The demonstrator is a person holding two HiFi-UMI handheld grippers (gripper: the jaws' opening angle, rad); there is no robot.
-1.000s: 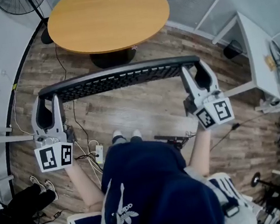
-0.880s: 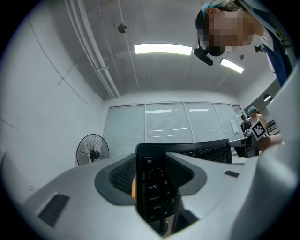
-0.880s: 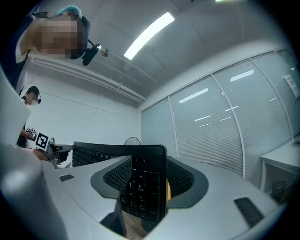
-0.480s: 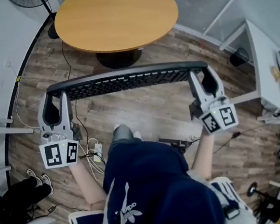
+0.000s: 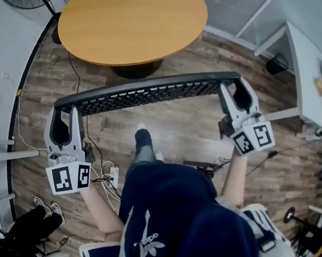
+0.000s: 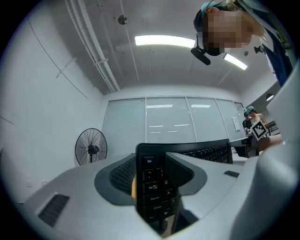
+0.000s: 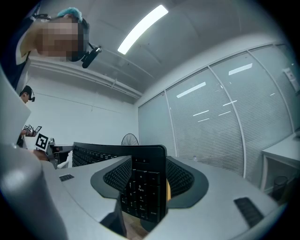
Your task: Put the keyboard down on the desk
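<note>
Left tool [image 5: 64, 110], right tool [image 5: 230, 85] on black keyboard [image 5: 147, 92]

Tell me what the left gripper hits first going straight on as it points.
Carrying the black keyboard, the left gripper likely meets the left rim of the round orange wooden table; depth unclear.

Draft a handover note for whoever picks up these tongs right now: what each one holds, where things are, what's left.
The left tongs are shut on the left end of the keyboard.
The right tongs are shut on its right end.
The keyboard hangs between them over the wooden floor, short of the round table.
Done: keyboard lifted and gripped at both ends.
Left: carry it to the desk, lower it flat, open both tongs.
</note>
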